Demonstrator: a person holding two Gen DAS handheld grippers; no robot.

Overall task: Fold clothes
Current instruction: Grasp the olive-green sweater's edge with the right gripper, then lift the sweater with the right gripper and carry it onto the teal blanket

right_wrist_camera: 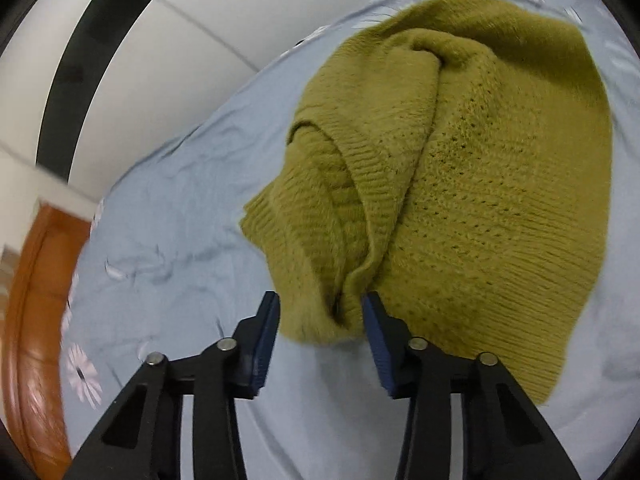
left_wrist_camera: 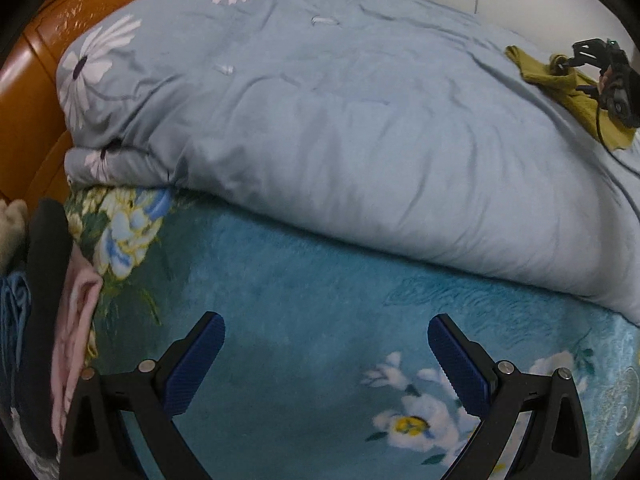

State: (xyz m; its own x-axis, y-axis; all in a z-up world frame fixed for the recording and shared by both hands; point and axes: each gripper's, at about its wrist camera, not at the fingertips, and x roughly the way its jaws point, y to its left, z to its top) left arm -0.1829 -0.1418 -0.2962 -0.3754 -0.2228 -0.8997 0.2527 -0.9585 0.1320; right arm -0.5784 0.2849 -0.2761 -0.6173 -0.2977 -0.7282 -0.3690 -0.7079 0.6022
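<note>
An olive-green knitted sweater [right_wrist_camera: 460,184] lies bunched on a pale blue flowered quilt [right_wrist_camera: 192,240]. My right gripper [right_wrist_camera: 320,312] is open, its jaws on either side of the sweater's near folded edge, not closed on it. In the left wrist view the same sweater [left_wrist_camera: 568,92] shows small at the far right, with the right gripper [left_wrist_camera: 600,68] at it. My left gripper [left_wrist_camera: 326,332] is open and empty, far from the sweater, above a teal flowered blanket [left_wrist_camera: 320,292].
The thick pale blue quilt [left_wrist_camera: 320,120] is heaped across the bed. Pink cloth [left_wrist_camera: 76,320], a dark garment [left_wrist_camera: 44,300] and blue fabric lie at the left edge. A glossy wooden headboard [left_wrist_camera: 52,36] stands behind. White wall panels [right_wrist_camera: 160,40] rise beyond the bed.
</note>
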